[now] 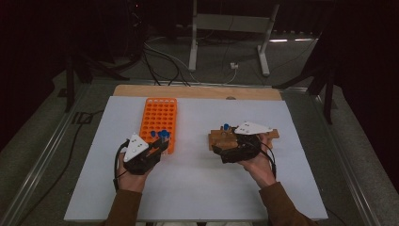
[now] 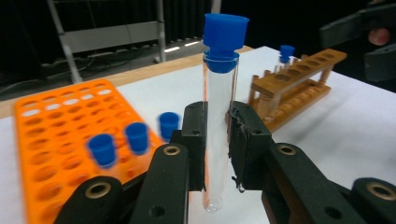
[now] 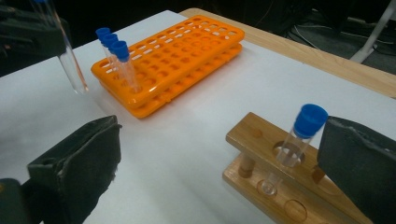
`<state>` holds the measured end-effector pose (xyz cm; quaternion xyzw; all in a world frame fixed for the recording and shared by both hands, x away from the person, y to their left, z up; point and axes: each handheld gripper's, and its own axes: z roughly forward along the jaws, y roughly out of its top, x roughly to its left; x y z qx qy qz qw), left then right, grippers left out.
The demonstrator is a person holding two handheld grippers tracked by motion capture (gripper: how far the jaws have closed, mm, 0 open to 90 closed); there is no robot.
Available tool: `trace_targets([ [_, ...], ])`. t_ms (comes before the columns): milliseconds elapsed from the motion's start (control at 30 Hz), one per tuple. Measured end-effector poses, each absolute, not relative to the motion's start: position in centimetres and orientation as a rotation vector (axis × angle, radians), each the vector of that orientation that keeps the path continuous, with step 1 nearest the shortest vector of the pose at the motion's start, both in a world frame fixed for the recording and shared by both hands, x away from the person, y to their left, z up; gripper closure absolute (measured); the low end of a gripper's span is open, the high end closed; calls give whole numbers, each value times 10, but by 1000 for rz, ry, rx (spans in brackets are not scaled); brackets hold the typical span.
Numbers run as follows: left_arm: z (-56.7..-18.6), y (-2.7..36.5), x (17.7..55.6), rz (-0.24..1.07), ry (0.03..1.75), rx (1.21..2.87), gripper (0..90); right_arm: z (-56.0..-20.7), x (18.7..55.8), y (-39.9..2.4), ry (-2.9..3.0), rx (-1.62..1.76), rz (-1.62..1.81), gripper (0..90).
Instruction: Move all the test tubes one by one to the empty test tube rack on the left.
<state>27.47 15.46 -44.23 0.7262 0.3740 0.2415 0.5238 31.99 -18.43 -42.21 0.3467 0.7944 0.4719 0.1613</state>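
Observation:
My left gripper (image 2: 219, 144) is shut on an upright clear test tube (image 2: 219, 93) with a blue cap, held just off the near right corner of the orange rack (image 1: 159, 117). From above, that gripper (image 1: 160, 143) sits at centre left. Three blue-capped tubes (image 3: 116, 51) stand in the orange rack's near end. My right gripper (image 3: 222, 149) stands open around the end of the wooden rack (image 3: 254, 135), where one capped tube (image 3: 299, 137) stands in a hole, touched by neither jaw. From above, the right gripper (image 1: 230, 146) is at the wooden rack's near left end.
The white table top (image 1: 197, 188) runs wide in front of both hands, with a wooden strip (image 1: 197, 92) along its far edge. Cables and a metal stand's legs (image 1: 226, 42) lie on the floor beyond.

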Motion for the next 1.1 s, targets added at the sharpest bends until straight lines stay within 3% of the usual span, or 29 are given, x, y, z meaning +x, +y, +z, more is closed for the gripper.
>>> trace_targets([
  [367, -442, 181, 277, 658, 971, 1692, 780, -425, 318, -191, 2262, 997, 1362, 0],
  [1100, -454, 192, 294, 744, 1083, 1648, 780, -431, 316, -216, 2217, 1041, 1374, 0],
])
